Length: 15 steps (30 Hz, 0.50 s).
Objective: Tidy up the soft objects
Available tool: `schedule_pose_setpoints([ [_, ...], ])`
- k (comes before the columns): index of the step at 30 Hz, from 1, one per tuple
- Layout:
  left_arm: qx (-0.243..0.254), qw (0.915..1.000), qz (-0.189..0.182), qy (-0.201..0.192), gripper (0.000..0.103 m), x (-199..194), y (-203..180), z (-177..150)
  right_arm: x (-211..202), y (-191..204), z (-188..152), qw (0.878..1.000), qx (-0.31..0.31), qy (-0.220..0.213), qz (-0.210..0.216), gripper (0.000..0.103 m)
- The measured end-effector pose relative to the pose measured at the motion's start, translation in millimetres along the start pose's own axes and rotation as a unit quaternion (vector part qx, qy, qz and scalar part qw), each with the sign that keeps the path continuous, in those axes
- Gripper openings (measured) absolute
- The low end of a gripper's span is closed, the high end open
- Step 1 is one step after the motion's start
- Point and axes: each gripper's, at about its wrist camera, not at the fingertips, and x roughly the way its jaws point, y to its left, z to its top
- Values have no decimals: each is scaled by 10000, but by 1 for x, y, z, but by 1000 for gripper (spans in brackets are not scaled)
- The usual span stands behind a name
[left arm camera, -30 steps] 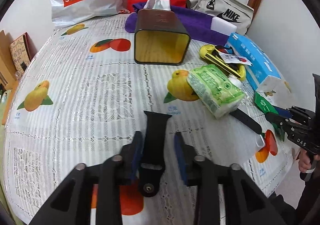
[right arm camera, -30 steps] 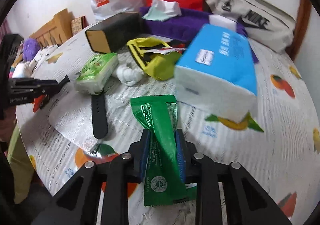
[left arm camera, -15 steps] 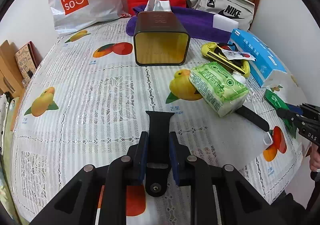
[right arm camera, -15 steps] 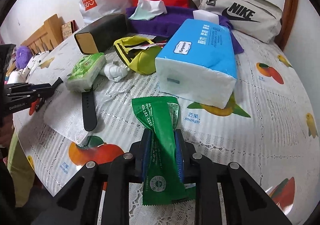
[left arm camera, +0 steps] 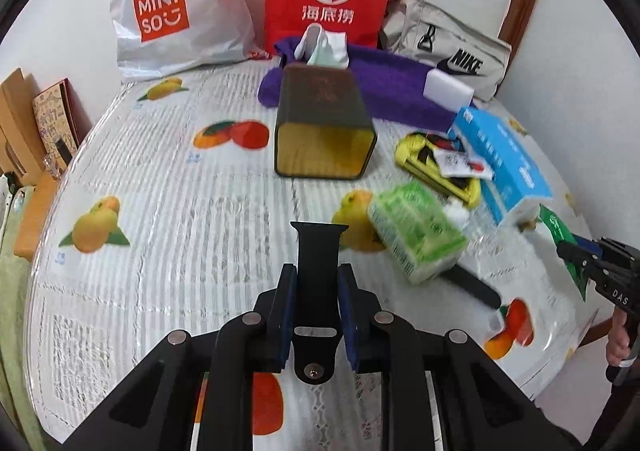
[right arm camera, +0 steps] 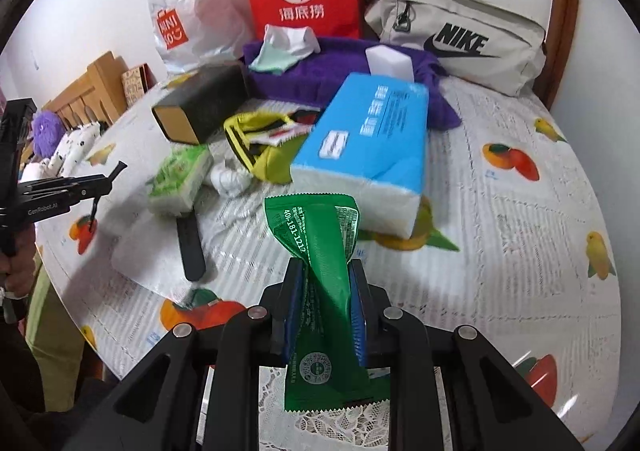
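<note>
Two hand-held grippers are in use. The left hand-held gripper (left arm camera: 318,297) has just closed and now pinches a black watch strap (left arm camera: 319,251), whose lower end hides between the jaws. The right hand-held gripper (right arm camera: 324,303) is pressed on a green sachet (right arm camera: 320,251), twisted, so its print is hard to read. A second black strap (right arm camera: 191,247) lies on the table (right arm camera: 500,219), partly hidden under a green tissue pack (right arm camera: 180,179). A blue tissue pack (right arm camera: 368,147) stands close behind the sachet and covers part of a yellow pouch (right arm camera: 264,151). A dark open box (left arm camera: 324,127) lies on its side, before a purple towel (left arm camera: 392,87).
</note>
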Motion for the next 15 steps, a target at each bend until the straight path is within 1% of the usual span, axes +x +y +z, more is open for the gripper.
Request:
schedule_pose_setpoints([
  [2, 17, 10000, 4, -62, 20, -3, -2, 8, -6, 1, 5, 9999, -20, -74, 128, 22],
  [7, 36, 9998, -46, -192, 20, -9, -3, 32, -14, -2, 25, 9992, 15, -287, 268, 22],
  [12, 63, 9995, 2, -298, 20, -11, -3, 61, -14, -9, 55, 9984, 77, -499, 260, 22],
  [15, 53, 9994, -39, -331, 20, -8, -3, 77, -13, -11, 72, 9979, 33, -597, 234, 22],
])
